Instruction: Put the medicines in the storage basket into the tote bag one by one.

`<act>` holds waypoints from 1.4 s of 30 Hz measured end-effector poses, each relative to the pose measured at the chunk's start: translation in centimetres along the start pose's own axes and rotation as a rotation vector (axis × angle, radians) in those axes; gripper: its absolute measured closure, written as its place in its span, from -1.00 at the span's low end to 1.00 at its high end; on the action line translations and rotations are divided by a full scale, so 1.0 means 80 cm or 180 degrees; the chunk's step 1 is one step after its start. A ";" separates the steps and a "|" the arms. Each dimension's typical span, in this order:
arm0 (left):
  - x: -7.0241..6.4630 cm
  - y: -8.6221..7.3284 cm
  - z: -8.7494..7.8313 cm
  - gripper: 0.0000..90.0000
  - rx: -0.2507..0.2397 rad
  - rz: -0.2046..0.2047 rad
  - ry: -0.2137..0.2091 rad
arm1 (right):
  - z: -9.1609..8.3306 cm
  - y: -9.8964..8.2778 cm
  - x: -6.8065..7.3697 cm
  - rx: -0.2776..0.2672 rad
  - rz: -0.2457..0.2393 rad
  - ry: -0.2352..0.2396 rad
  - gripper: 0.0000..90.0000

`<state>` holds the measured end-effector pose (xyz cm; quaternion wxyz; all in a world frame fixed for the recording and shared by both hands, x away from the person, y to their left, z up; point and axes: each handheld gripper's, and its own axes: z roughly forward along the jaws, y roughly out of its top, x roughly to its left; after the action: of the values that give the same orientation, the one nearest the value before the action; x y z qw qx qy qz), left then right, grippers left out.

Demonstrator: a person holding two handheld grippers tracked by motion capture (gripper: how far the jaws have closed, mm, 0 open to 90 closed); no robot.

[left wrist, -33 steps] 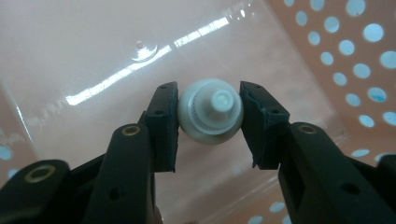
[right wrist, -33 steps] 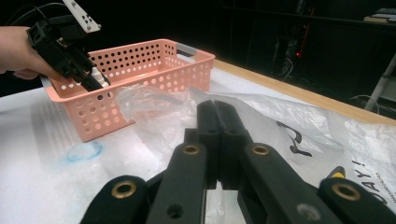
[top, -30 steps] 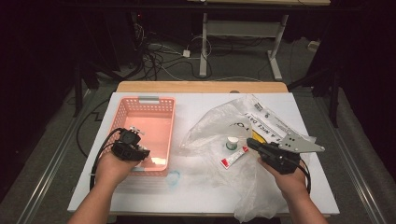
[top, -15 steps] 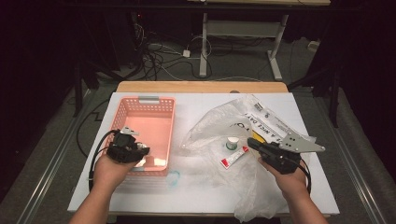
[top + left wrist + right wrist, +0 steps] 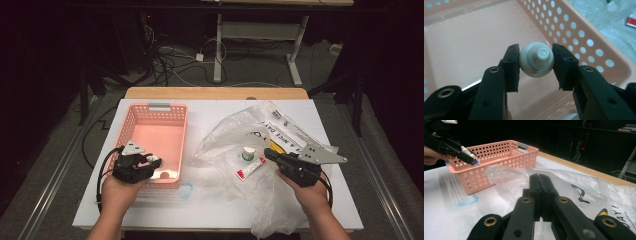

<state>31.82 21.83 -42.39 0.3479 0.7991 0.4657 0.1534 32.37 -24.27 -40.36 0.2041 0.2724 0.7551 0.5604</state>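
Over pink basket, left hand-held gripper pinching white tube; right hand-held gripper pressed together

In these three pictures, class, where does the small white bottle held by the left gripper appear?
High view: white bottle, lower left, at the pink basket's near end.
Left gripper view: centre, between that gripper's pads, basket floor behind.
Right gripper view: upper left, above the basket's near rim.
Shared landmark: the pink basket.

A lab: dark room, tangled floor cables, white table.
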 end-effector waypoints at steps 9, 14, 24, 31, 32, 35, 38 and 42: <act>-0.004 -0.007 -0.005 0.29 -0.0266 -0.0034 -0.0109 | 0.001 0.000 -0.001 -0.0001 0.0014 0.0001 1.00; -0.010 -0.005 -0.013 0.30 -0.0398 -0.0031 -0.0180 | 0.000 -0.001 -0.002 -0.0007 0.0020 -0.0010 1.00; -0.040 0.007 -0.026 0.30 -0.0591 0.0116 -0.0346 | -0.001 0.000 -0.002 -0.0023 -0.0011 -0.0005 1.00; -0.057 0.013 -0.031 0.30 -0.0656 0.0200 -0.0482 | 0.000 0.002 0.001 -0.0022 -0.0010 -0.0002 1.00; -0.059 0.014 -0.031 0.30 -0.0667 0.0208 -0.0507 | 0.000 0.002 0.001 -0.0022 -0.0014 -0.0004 1.00; -0.067 0.015 -0.032 0.30 -0.0687 0.0235 -0.0553 | 0.000 0.002 0.001 -0.0027 -0.0007 0.0006 1.00; -0.076 0.016 -0.029 0.30 -0.0671 0.0298 -0.0609 | 0.001 0.002 0.002 -0.0022 -0.0024 0.0013 1.00; -0.092 0.017 -0.022 0.30 -0.0649 0.0365 -0.0722 | 0.000 0.003 0.002 -0.0035 -0.0019 0.0014 1.00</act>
<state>27.86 15.86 -39.56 0.4683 0.7971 0.3591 0.1282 32.32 -24.11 -40.12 0.2056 0.2679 0.7532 0.5645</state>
